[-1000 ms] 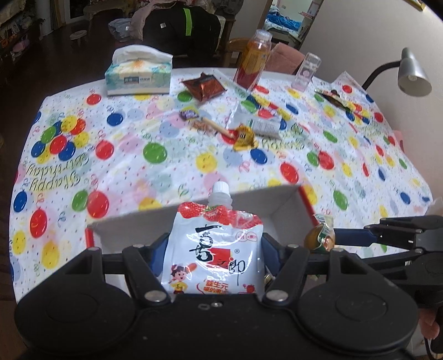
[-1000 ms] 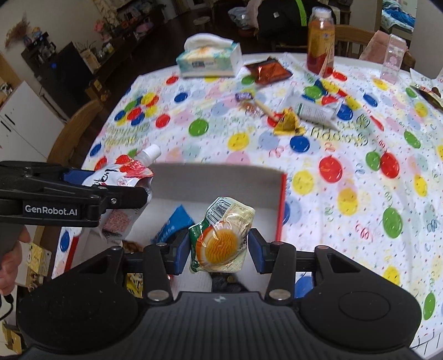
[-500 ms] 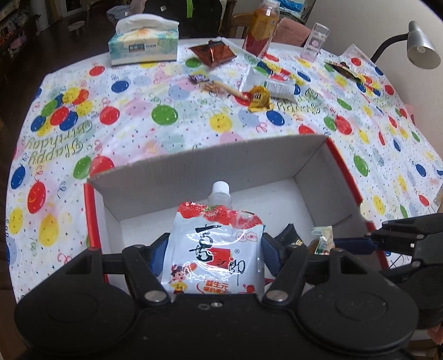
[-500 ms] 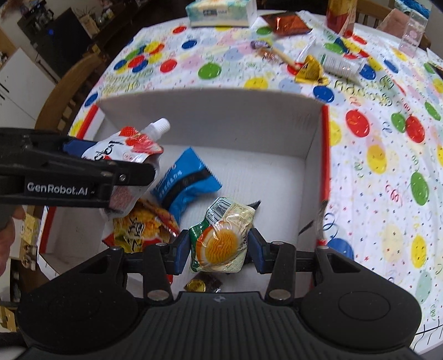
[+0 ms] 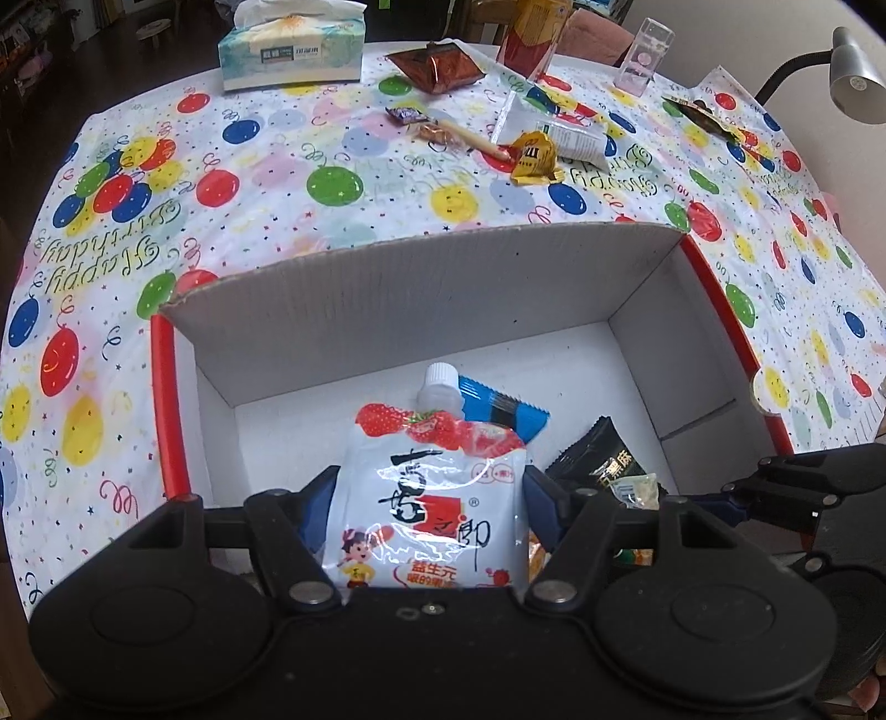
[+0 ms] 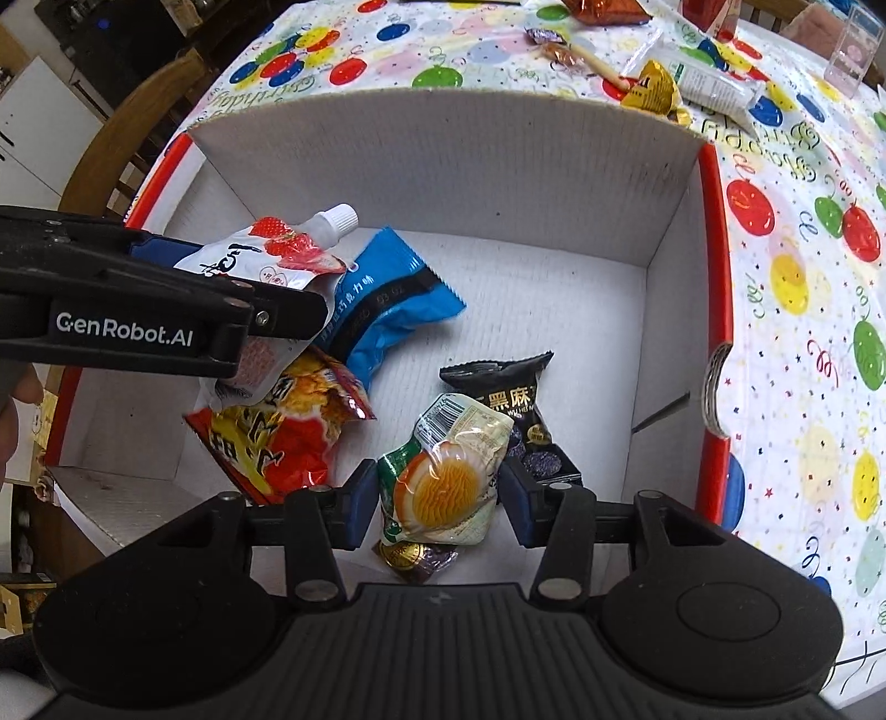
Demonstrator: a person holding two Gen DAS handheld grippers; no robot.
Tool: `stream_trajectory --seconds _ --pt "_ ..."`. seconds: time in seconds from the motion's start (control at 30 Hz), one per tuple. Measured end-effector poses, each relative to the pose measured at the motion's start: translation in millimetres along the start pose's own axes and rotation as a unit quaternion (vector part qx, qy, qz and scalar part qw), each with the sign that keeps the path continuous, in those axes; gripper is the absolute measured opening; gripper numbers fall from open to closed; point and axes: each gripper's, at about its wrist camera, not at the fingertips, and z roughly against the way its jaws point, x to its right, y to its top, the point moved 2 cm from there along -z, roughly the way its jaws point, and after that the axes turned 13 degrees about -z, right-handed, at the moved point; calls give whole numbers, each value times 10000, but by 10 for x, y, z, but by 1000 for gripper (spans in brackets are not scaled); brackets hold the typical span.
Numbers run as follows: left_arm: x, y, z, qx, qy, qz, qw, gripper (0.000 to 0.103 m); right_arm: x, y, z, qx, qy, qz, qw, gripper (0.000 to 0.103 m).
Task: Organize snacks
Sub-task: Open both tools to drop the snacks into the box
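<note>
A white cardboard box (image 5: 421, 299) with red outer sides lies open on the balloon tablecloth. My left gripper (image 5: 431, 487) is shut on a white strawberry pouch (image 5: 437, 531) with a screw cap, held over the box's left half. My right gripper (image 6: 437, 487) is shut on a clear packet with an orange egg-like snack (image 6: 443, 476), low over the box floor (image 6: 526, 288). In the box lie a blue packet (image 6: 387, 288), a red-orange packet (image 6: 277, 437), a black packet (image 6: 515, 399) and a gold-wrapped candy (image 6: 410, 554). The left gripper (image 6: 277, 310) crosses the right wrist view.
More snacks lie past the box: a yellow wrapper (image 5: 534, 155), a white packet (image 5: 554, 130), a brown foil pack (image 5: 437, 66) and a stick candy (image 5: 459, 133). A tissue box (image 5: 290, 52), a bottle (image 5: 531, 33), a clear glass (image 5: 645, 55) and a lamp (image 5: 853, 83) stand beyond.
Both grippers have moved forward and down from the box's near edge to inside it. Each still holds its snack; the box contents have come into view.
</note>
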Motion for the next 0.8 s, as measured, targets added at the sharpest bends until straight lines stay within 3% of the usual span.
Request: stream_trajectory --seconds 0.47,0.53,0.6,0.8 --pt "-16 7 -22 -68 -32 22 10000 68 73 47 168 148 160 -192 9996 54" --pt "-11 12 3 -24 -28 12 10000 70 65 55 221 196 200 -197 9994 54" --pt "-6 31 68 97 -28 -16 9999 82 57 54 278 251 232 -178 9993 55" --pt "17 100 265 404 -12 -74 9992 85 39 67 479 484 300 -111 9983 63"
